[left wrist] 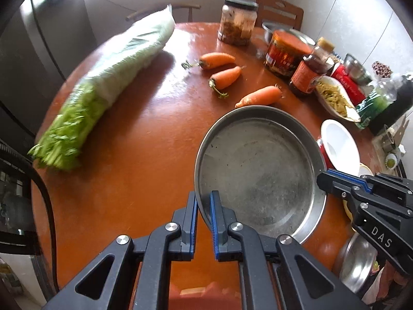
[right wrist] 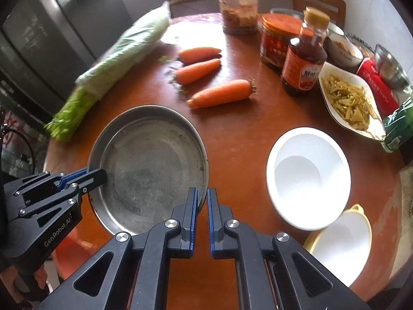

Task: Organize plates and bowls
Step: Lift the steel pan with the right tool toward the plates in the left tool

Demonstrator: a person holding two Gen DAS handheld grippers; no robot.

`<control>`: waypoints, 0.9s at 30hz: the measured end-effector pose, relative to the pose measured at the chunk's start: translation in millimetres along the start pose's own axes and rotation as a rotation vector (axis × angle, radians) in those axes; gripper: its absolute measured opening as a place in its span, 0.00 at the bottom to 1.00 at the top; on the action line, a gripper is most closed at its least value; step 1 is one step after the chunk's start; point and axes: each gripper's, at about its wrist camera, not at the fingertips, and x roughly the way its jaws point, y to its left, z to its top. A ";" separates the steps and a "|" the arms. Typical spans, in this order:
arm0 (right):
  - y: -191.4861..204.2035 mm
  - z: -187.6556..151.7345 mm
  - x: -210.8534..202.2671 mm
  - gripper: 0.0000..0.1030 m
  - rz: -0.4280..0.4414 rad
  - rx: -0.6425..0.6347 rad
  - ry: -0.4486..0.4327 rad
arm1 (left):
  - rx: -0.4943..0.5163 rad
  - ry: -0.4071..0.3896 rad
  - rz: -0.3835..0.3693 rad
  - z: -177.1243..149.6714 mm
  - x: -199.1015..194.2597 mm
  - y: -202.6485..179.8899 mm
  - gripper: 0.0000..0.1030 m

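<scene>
Both grippers pinch the rim of a round steel plate [left wrist: 258, 170] on opposite sides, sharing its weight so it stays level above the near part of the orange-brown table [left wrist: 129, 180]. The left gripper [left wrist: 204, 201] clamps its left edge, the right gripper [right wrist: 202, 201] its right. A white bowl [right wrist: 307, 175] sits to the right, three carrots [right wrist: 222, 93] beyond.

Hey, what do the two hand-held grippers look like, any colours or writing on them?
Both are matte black linkage frames with silver pivot bolts and blue ribbed finger pads. The left hand-held gripper reads "GenRobot.AI" on its side; the right hand-held gripper shows "DAS".
</scene>
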 end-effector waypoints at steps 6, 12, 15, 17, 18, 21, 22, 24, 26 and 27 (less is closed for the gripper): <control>31.2 -32.7 -37.0 0.08 0.009 -0.070 -0.046 | 0.001 -0.079 0.067 -41.7 -50.0 5.0 0.09; 61.3 -72.1 -63.1 0.08 0.041 -0.131 -0.075 | -0.028 -0.128 0.099 -87.1 -85.8 16.9 0.09; 73.4 -89.8 -69.3 0.08 0.059 -0.155 -0.079 | -0.054 -0.129 0.088 -108.7 -92.1 27.4 0.09; 82.2 -101.1 -70.1 0.08 0.069 -0.170 -0.083 | -0.083 -0.121 0.087 -122.5 -93.6 35.9 0.09; 86.5 -105.9 -69.6 0.08 0.075 -0.179 -0.080 | -0.091 -0.119 0.091 -126.7 -93.6 38.1 0.09; 98.5 -119.3 -66.1 0.09 0.088 -0.205 -0.065 | -0.109 -0.107 0.109 -141.8 -91.4 45.1 0.09; 101.6 -121.8 -63.8 0.09 0.088 -0.215 -0.057 | -0.115 -0.104 0.110 -145.6 -90.7 46.9 0.09; 105.3 -126.9 -59.4 0.09 0.094 -0.218 -0.047 | -0.134 -0.118 0.097 -155.1 -91.0 50.9 0.09; 106.8 -130.5 -54.3 0.09 0.100 -0.217 -0.040 | -0.140 -0.112 0.095 -161.7 -88.8 52.8 0.09; 106.1 -131.3 -51.8 0.09 0.102 -0.216 -0.036 | -0.142 -0.108 0.095 -163.8 -86.7 53.4 0.09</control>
